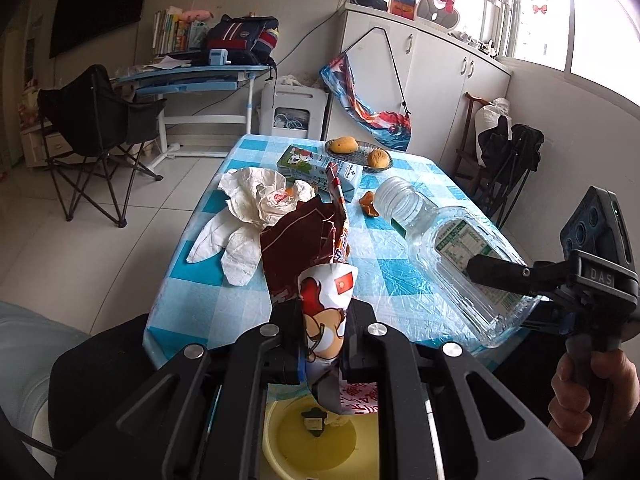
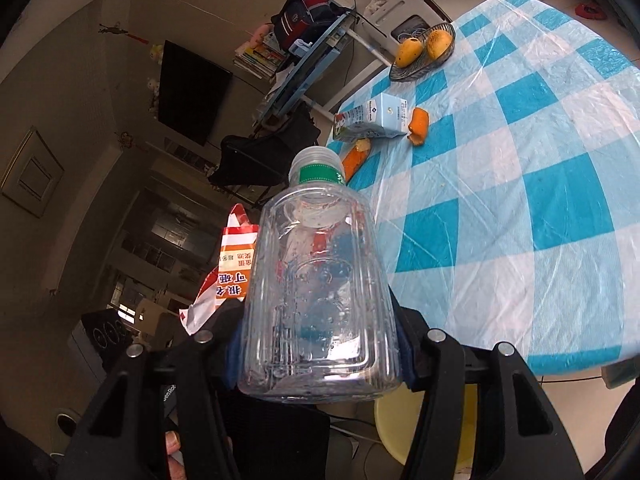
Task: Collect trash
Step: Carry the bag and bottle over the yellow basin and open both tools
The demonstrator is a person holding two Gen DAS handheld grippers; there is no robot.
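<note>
My left gripper (image 1: 323, 336) is shut on a crumpled snack wrapper (image 1: 312, 256), brown and white with a cartoon print, held above a yellow basin (image 1: 280, 448) below the table edge. My right gripper (image 2: 320, 352) is shut on an empty clear plastic bottle (image 2: 320, 292); in the left wrist view the bottle (image 1: 460, 256) hangs over the table's near right corner. On the blue checked table (image 2: 520, 200) lie crumpled white paper (image 1: 256, 208), a milk carton (image 2: 372, 120) and orange peel (image 2: 418, 126).
A dish with two mangoes (image 1: 360, 152) stands at the table's far end. A black folding chair (image 1: 96, 128) and a desk (image 1: 192, 76) stand left of the table, white cabinets (image 1: 420, 80) behind it. The yellow basin also shows in the right wrist view (image 2: 392, 424).
</note>
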